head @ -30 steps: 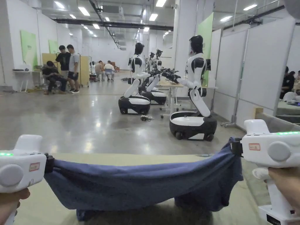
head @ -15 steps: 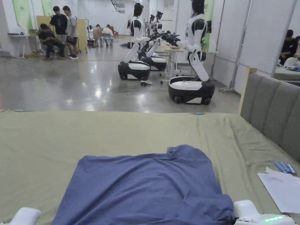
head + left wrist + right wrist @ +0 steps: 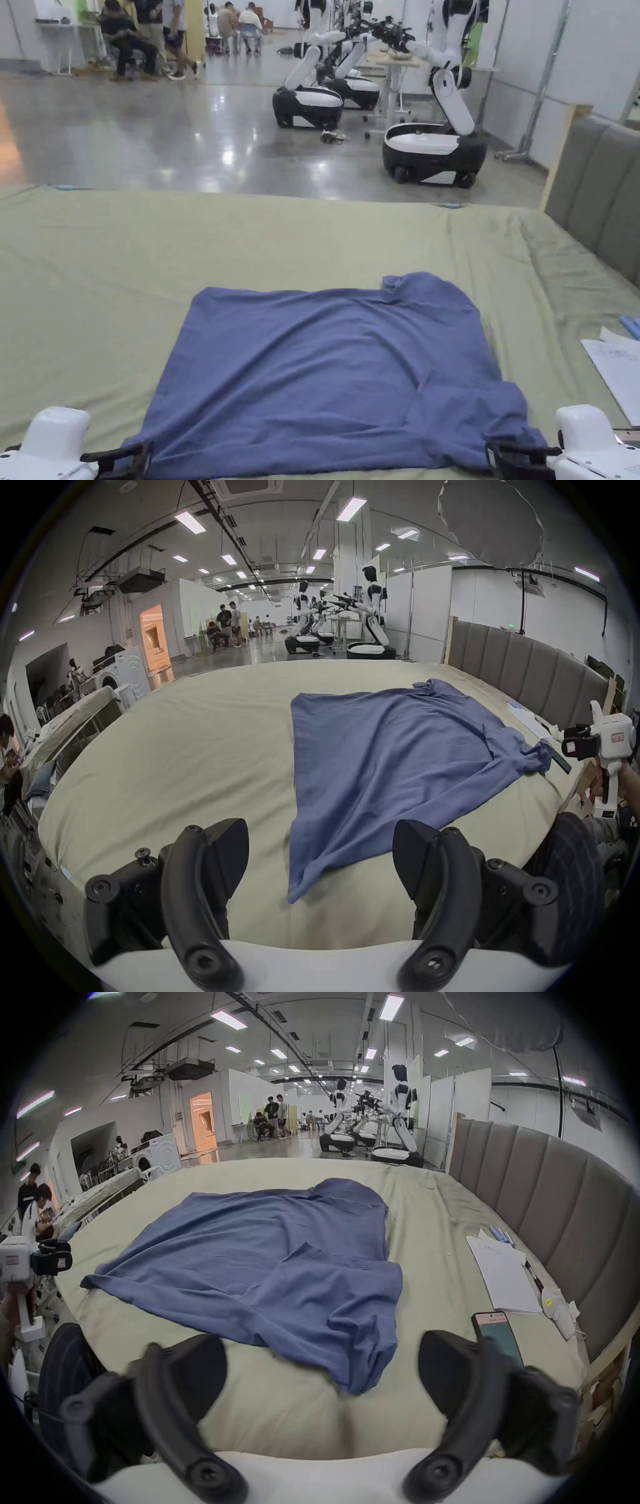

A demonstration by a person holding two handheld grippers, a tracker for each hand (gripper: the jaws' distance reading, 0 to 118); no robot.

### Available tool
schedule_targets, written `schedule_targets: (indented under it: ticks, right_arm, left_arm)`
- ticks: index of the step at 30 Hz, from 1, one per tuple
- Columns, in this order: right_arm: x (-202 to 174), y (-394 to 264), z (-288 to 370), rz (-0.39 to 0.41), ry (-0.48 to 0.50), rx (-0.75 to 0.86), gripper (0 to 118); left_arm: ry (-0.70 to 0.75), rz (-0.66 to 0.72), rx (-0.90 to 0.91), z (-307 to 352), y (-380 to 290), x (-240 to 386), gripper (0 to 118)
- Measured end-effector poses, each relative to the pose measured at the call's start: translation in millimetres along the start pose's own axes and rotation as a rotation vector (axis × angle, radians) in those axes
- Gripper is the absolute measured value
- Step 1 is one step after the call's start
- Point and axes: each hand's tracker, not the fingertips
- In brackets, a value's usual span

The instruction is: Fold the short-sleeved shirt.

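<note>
Head view, near edge: the left gripper (image 3: 119, 461) and right gripper (image 3: 522, 456) sit low at the two near corners of the shirt (image 3: 331, 369), one at each side.
Left gripper: in the left gripper view its jaws are spread wide with nothing between them; the shirt's near left corner hangs over the bed edge just ahead of the gap.
Right gripper: in the right gripper view its jaws are likewise spread and hold nothing; the bunched near right corner lies just in front.
Shirt: blue, laid out on the bed (image 3: 94, 281), roughly square, near hem draped at the bed's near edge.
Shirt, right side: a sleeve or flap lies doubled over the body, with loose wrinkles toward the near right corner.
Shirt, far edge: a small rumpled bump at the far right corner; whether it is collar or sleeve I cannot tell.
Right of shirt: paper (image 3: 615, 375) and a phone (image 3: 498, 1336) on the bed, apart from the cloth.
Beyond bed: floor with wheeled robots (image 3: 434, 150) and people farther off.
Progress: by my reading early; the shirt is spread flat and released, at most one partial fold in.
Left to do: smoothing the right side, then the main folds into a compact stack.
</note>
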Motion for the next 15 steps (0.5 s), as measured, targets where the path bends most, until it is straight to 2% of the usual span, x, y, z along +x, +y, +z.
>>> schedule_targets:
  ticks: [1, 2, 3, 5, 6, 9, 10, 11, 13, 14, 15]
  right_arm:
    - [-2.2, 0.1, 1.4, 0.002, -0.005, 0.009, 60]
    - [-4.0, -0.1, 2.3, 0.006, -0.031, 0.025, 6]
    - [-8.9, -9.9, -1.3, 0.007, -0.048, 0.034, 0]
    - [-5.0, -11.3, -0.2, -0.011, -0.053, 0.048, 0]
    - [-2.3, -11.2, 0.1, -0.037, -0.044, 0.042, 0]
    - [-0.3, -18.7, 1.6, -0.065, -0.05, 0.043, 0]
    - [1.1, -21.1, 1.4, -0.071, -0.05, 0.04, 0]
    - [2.2, -24.2, 0.6, -0.075, -0.051, 0.037, 0]
    - [5.6, -25.1, 1.0, -0.089, -0.047, 0.027, 0]
    - [6.2, -25.9, 0.1, -0.092, -0.047, 0.023, 0]
    - [5.9, -26.9, -0.9, -0.091, -0.051, 0.021, 0]
  left_arm:
    - [-0.002, 0.008, -0.016, 0.7, -3.3, 1.3, 79]
    - [-0.004, 0.022, -0.033, 0.0, -6.7, 1.7, 45]
    - [-0.006, 0.03, -0.033, -0.3, -10.2, 1.3, 7]
    - [0.047, 0.033, -0.032, 0.3, -16.4, 2.8, 4]
    - [-0.012, 0.067, -0.06, -1.7, -17.5, 0.0, 4]
    - [0.014, 0.031, -0.069, -1.2, -22.8, -0.1, 4]
    - [0.017, 0.024, -0.082, -2.2, -24.3, 0.1, 5]
    - [0.026, 0.019, -0.081, -2.9, -26.4, 0.2, 22]
    - [0.055, -0.004, -0.08, -4.9, -30.1, -1.9, 80]
    - [0.042, -0.014, -0.09, -8.2, -30.9, -3.7, 91]
    - [0.049, -0.02, -0.082, -11.1, -32.5, -3.5, 91]
